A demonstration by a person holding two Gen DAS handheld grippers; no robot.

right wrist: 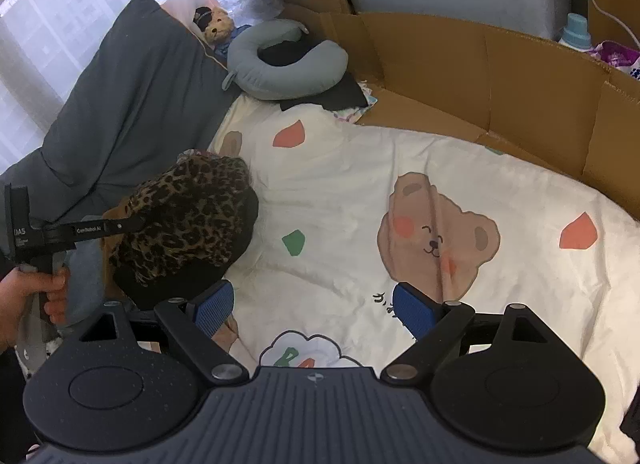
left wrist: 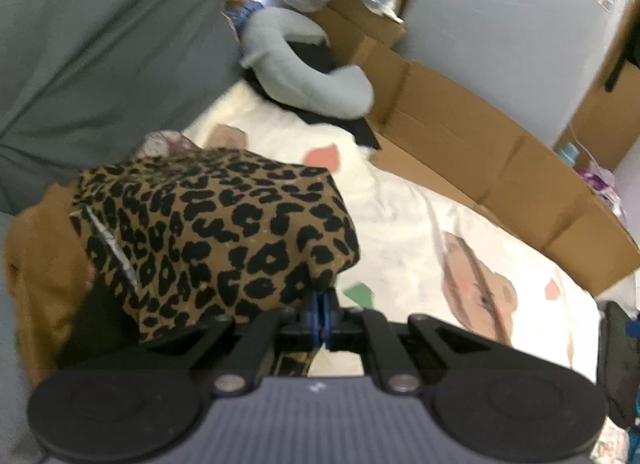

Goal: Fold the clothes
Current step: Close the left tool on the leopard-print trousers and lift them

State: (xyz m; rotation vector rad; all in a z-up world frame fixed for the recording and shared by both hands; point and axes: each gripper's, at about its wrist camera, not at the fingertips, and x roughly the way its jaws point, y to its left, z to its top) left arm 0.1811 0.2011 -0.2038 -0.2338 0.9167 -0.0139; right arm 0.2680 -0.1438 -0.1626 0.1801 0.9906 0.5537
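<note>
2 grippers: left gripper (left wrist: 324, 314) clamps leopard-print garment (left wrist: 224, 232); right gripper (right wrist: 314, 306) spread, empty, above bedsheet (right wrist: 340, 183).

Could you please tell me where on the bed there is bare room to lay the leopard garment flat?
The widest bare stretch of the bedspread lies between the leopard garment and the cardboard wall, around the printed bear. The head end is crowded: the grey pillow, the neck pillow and the teddy.

Garment (right wrist: 188, 219) on bedspread (right wrist: 340, 191), pillow (right wrist: 132, 91) behind.
</note>
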